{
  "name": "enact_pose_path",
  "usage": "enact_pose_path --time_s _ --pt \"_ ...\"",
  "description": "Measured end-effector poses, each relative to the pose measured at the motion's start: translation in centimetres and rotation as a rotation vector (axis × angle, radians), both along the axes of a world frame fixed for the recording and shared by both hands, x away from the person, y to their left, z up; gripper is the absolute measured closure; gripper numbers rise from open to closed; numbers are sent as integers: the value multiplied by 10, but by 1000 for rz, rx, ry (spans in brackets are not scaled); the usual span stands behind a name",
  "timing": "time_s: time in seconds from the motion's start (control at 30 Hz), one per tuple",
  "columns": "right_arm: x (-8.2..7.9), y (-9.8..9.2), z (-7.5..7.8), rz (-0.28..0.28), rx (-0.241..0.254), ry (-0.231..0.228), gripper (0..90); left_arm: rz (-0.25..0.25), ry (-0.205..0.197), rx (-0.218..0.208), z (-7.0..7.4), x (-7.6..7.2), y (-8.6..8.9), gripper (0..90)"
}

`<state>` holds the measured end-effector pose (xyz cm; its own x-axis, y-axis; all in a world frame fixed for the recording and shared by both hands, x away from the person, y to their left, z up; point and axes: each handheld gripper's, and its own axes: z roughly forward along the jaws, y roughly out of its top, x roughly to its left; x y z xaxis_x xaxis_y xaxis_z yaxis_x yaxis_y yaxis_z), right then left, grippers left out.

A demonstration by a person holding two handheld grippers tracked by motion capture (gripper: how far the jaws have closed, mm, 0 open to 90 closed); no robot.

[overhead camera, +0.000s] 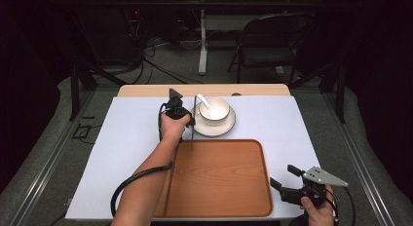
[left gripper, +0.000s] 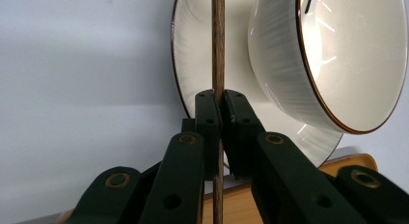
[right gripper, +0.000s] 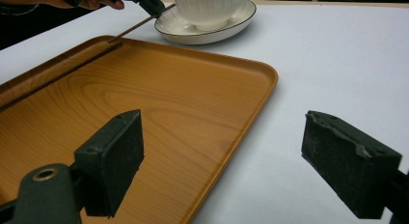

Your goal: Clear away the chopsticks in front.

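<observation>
Table (overhead camera: 122, 153) under a pale cover, seen from above, with a wooden tray (overhead camera: 219, 177) near the front edge and a white bowl (overhead camera: 215, 109) on a saucer (overhead camera: 229, 126) just beyond the tray's far rim. A white spoon (overhead camera: 204, 102) leans in the bowl.

The left gripper (overhead camera: 186, 120) is at the tray's far left corner, beside the saucer. Its jaws are pressed together on a thin dark stick (overhead camera: 195, 120). In the left gripper view the stick (left gripper: 218, 50) runs straight up between the closed jaws, crossing in front of the saucer (left gripper: 193, 64), with the bowl (left gripper: 333, 60) to its right. In the right gripper view the stick (right gripper: 140, 25) slants down toward the tray's (right gripper: 144, 98) far corner, its tip at or just above the rim; I cannot tell if it touches.

The right gripper (overhead camera: 287, 179) hangs off the tray's front right corner, near the table's front edge. Its jaws stand wide apart with nothing between them. One jaw is over the tray, the other over bare cover.

The tray's inside is bare wood. Bare cover lies to the left of the tray, to its right, and around the saucer at the far side.
</observation>
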<state>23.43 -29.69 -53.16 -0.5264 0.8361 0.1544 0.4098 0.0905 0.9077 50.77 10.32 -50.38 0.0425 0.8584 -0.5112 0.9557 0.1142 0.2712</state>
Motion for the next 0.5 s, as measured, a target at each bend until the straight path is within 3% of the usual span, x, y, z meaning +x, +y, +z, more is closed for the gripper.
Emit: enact_pose_path --time_s 0.33,0.5 --pt "0 0 0 -3 2 2 147 13 -32 -7 21 -9 18 849" --pt "0 -1 0 -4 4 2 147 6 -50 -5 36 -21 27 849"
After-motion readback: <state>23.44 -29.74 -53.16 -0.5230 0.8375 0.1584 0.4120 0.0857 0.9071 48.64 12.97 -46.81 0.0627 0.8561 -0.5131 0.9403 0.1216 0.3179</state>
